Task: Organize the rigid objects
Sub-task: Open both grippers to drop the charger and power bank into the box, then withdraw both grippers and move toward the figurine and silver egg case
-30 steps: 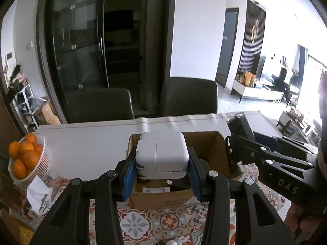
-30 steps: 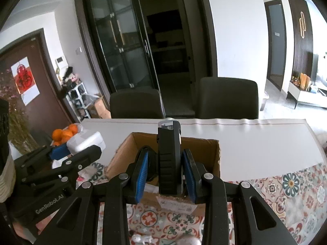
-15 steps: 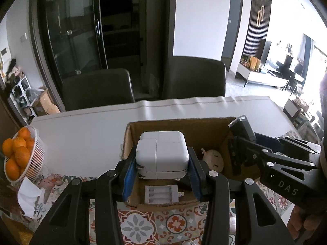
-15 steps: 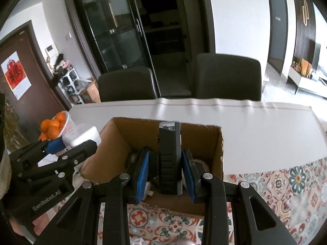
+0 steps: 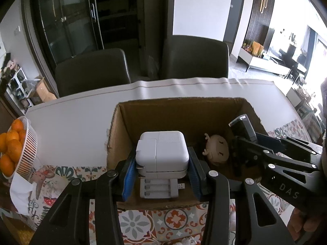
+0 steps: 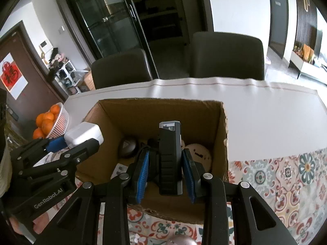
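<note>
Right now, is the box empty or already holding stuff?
Holding stuff: the box contains a battery holder and a round toy.

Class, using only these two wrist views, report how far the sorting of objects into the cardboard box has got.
Done: the cardboard box already holds a white battery charger, a round doll-like toy and a dark rounded gadget.
In hand: the left gripper grips a white power adapter and the right gripper a black device, both over the box.
Left: releasing both.
</note>
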Demonstrator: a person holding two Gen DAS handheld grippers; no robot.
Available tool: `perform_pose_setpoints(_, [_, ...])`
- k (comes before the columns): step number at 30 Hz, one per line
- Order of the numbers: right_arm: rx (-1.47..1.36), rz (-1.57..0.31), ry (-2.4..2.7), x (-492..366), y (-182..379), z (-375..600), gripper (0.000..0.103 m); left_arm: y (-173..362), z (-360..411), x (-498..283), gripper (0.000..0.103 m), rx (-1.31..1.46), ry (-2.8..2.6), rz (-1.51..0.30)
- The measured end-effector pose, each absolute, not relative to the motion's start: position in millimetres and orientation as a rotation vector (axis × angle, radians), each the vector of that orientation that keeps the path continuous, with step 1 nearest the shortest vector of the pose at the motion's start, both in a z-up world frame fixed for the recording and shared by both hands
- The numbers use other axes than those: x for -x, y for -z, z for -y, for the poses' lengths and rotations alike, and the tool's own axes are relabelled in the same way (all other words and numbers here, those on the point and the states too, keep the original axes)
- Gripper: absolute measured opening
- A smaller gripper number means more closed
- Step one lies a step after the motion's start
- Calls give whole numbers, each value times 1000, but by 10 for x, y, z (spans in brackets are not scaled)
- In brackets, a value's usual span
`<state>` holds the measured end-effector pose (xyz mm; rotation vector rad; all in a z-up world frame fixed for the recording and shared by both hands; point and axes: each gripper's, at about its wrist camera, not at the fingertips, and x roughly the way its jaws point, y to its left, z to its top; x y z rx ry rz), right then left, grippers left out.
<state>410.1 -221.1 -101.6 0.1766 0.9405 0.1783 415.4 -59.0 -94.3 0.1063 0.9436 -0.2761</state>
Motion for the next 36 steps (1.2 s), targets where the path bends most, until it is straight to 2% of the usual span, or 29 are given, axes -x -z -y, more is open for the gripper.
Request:
perform_pose_setpoints(3, [-182, -947, -180, -4092, 1053, 2236, 33, 976, 606, -4141, 46, -110, 274, -956])
perform_pose_setpoints(8, [-179, -937, -168, -4078, 1029, 2247, 46, 877, 605, -4091, 67, -120, 239, -910])
perform_pose_setpoints(11, [-149, -924, -145, -4017, 981, 2245, 46, 769, 592, -3992, 72, -156, 186, -853])
perform_pose_setpoints(14, [-127, -899, -122, -3948, 921, 2242, 54, 677, 556, -3892, 82, -163, 142, -812])
perform_pose_setpoints(17, [-139, -881, -113, -3871, 851, 2269, 56, 586, 513, -3785, 89, -154, 110, -778])
perform_pose_setpoints(29, [-77, -785, -39, -3423, 589, 2257, 76, 411, 458, -3364, 98, -151, 40, -683])
perform_pose_setpoints(36, [-61, -725, -28, -3124, 465, 2247, 78, 312, 435, -3073, 98, -150, 34, -629])
